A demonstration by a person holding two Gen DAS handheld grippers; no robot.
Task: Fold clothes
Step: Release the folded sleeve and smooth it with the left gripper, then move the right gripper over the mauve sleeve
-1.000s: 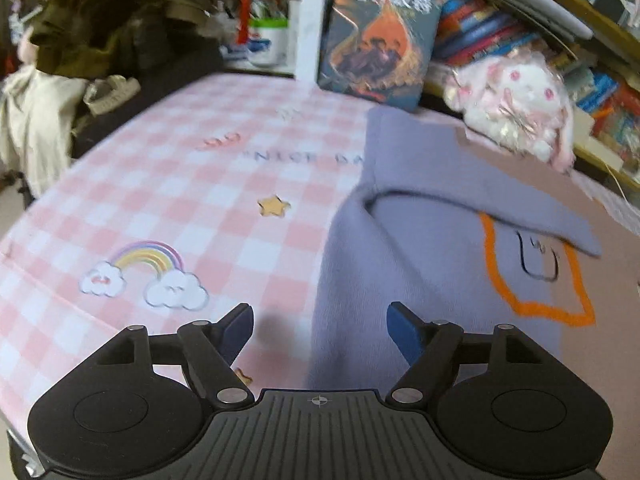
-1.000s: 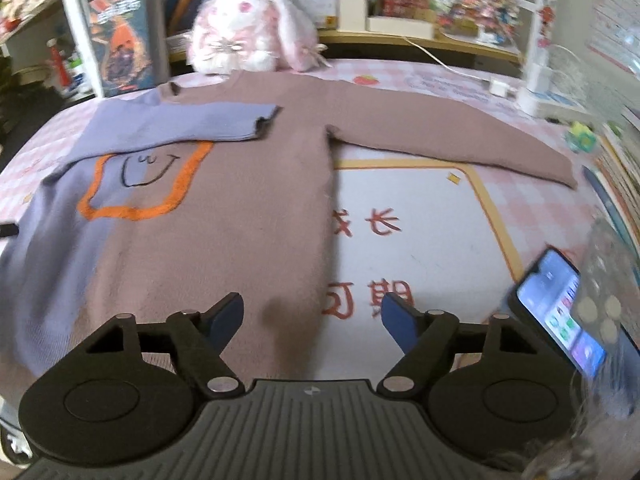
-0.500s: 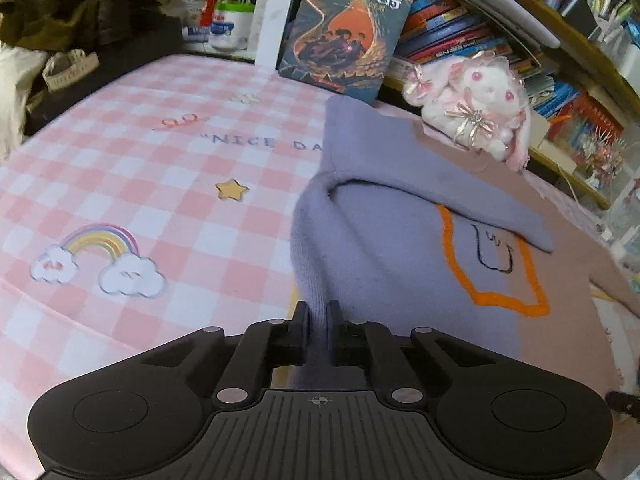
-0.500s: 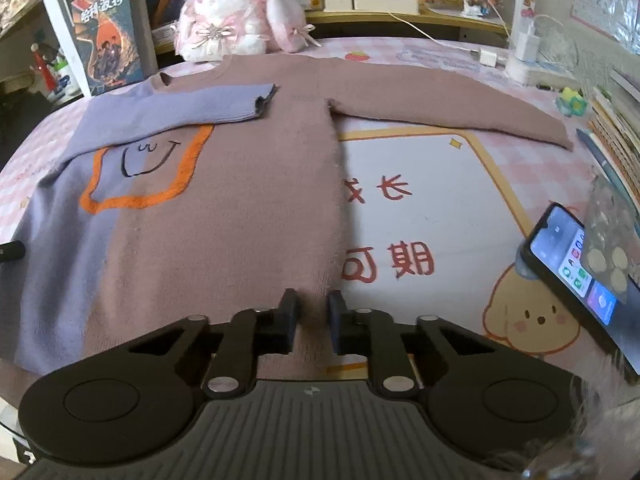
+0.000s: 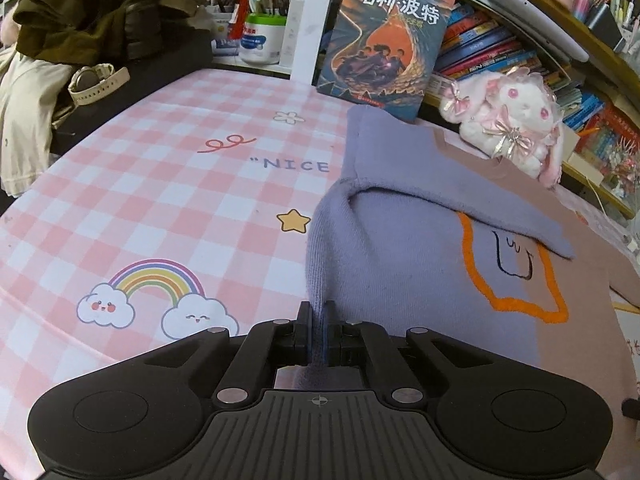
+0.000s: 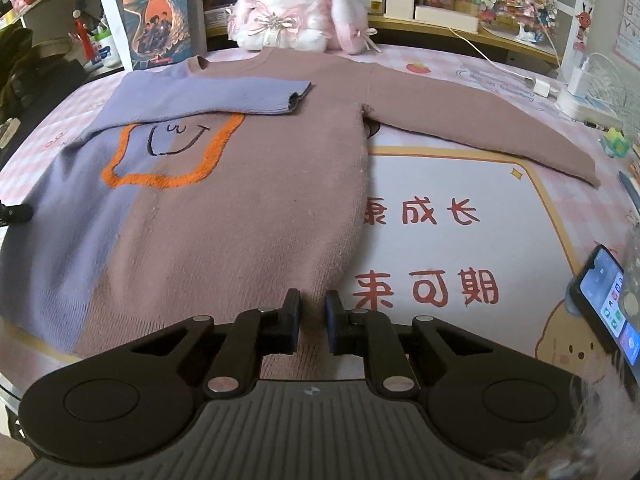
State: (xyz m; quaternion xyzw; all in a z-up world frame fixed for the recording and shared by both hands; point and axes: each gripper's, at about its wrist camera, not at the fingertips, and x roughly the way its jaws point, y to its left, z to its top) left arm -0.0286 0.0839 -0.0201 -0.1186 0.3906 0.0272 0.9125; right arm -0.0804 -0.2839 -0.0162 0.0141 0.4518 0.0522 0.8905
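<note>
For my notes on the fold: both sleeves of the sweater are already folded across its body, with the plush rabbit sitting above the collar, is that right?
Not quite: only the purple sleeve of the sweater is folded across; the right wrist view shows the brown sleeve lying stretched out. The plush rabbit does sit above the collar.

In the lower centre of the frame the left gripper [image 5: 319, 330] is clamped on a raised fold of the lilac side of the sweater [image 5: 400, 280], which spreads to the right with its lilac sleeve [image 5: 440, 196] folded across the chest above an orange outline with a drawn face [image 5: 514, 260]. The pink checked tablecloth [image 5: 160, 200] fills the left, printed with a rainbow and clouds at lower left and a yellow star just beside the sweater's edge. At the top stand a book [image 5: 390, 36] and, right of it, a white plush rabbit [image 5: 512, 120] at the sweater's collar.
</note>
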